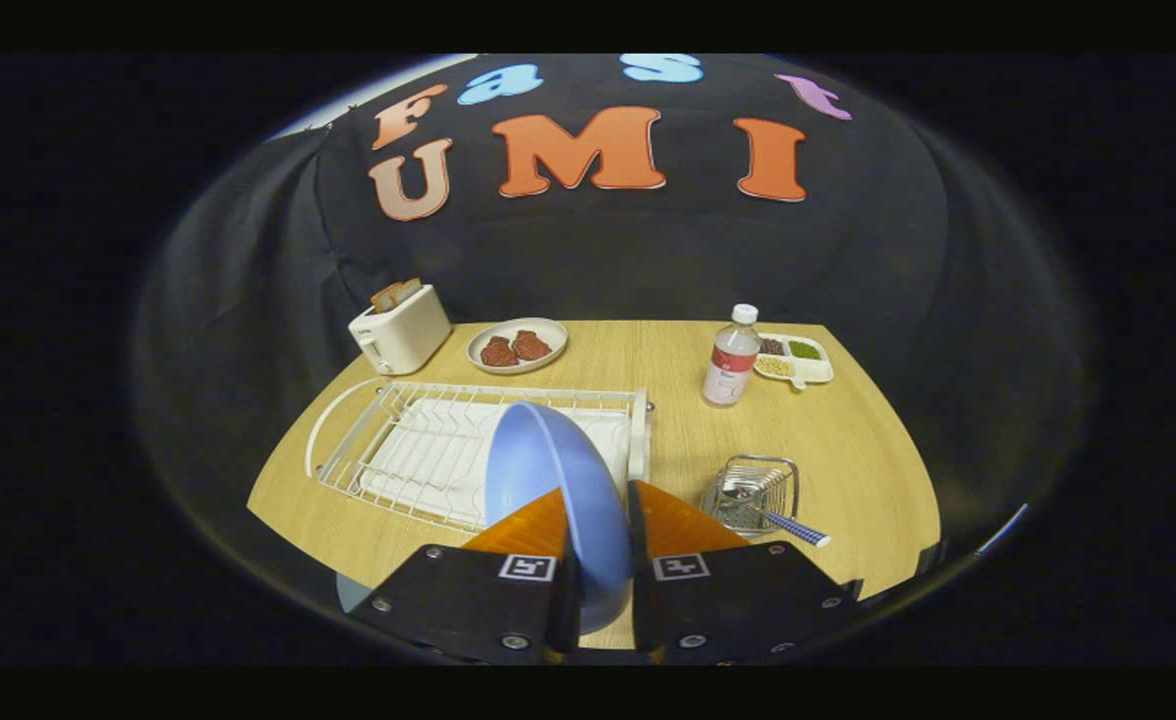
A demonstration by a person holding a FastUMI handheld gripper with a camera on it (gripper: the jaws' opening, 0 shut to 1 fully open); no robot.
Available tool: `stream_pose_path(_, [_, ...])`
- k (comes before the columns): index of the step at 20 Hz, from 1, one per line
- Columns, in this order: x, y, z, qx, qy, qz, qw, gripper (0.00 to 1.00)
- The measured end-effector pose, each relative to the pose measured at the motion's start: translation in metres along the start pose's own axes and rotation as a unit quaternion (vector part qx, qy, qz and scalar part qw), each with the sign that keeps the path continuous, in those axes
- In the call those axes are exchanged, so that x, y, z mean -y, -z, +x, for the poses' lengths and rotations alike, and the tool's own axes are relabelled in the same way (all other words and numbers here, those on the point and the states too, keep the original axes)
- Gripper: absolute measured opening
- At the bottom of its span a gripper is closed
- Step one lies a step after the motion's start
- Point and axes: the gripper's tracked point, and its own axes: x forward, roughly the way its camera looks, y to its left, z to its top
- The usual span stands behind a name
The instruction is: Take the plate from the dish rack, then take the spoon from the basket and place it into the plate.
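A light blue plate (548,470) stands on edge between my two fingers, and my gripper (598,500) is shut on its rim. The plate hangs above the near right part of the white wire dish rack (418,450), which lies on the wooden table. To the right of my fingers sits a small wire basket (753,490). A spoon (778,518) with a metal bowl and a blue checked handle lies in it, the handle sticking out toward me.
At the back of the table (668,430) stand a white toaster (400,328) with bread, a plate of meat (517,346), a plastic bottle (731,357) and a divided snack tray (796,358). Bare wood lies between rack and basket.
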Motion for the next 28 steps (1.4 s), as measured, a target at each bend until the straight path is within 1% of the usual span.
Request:
stream_pose_path(3, [0.002, 0.02, -0.011, -0.001, -0.023, 0.023, 0.999, 0.21])
stream_pose_path(7, [0.001, 0.05, -0.022, -0.006, -0.054, 0.038, 0.998, 0.21])
stream_pose_path(10, [0.004, 0.073, -0.022, -0.014, -0.063, 0.052, 0.997, 0.21])
stream_pose_path(14, [-0.003, 0.109, -0.016, -0.036, -0.096, 0.087, 0.991, 0.21])
stream_pose_path(16, [-0.002, 0.123, -0.01, -0.046, -0.101, 0.099, 0.989, 0.21])
stream_pose_path(20, [0.007, 0.144, 0.008, -0.056, -0.099, 0.113, 0.987, 0.21])
stream_pose_path(24, [0.003, 0.155, 0.014, -0.06, -0.124, 0.145, 0.98, 0.21])
stream_pose_path(26, [0.004, 0.157, 0.014, -0.056, -0.129, 0.155, 0.978, 0.21])
stream_pose_path(28, [0.007, 0.164, 0.017, -0.056, -0.124, 0.152, 0.979, 0.22])
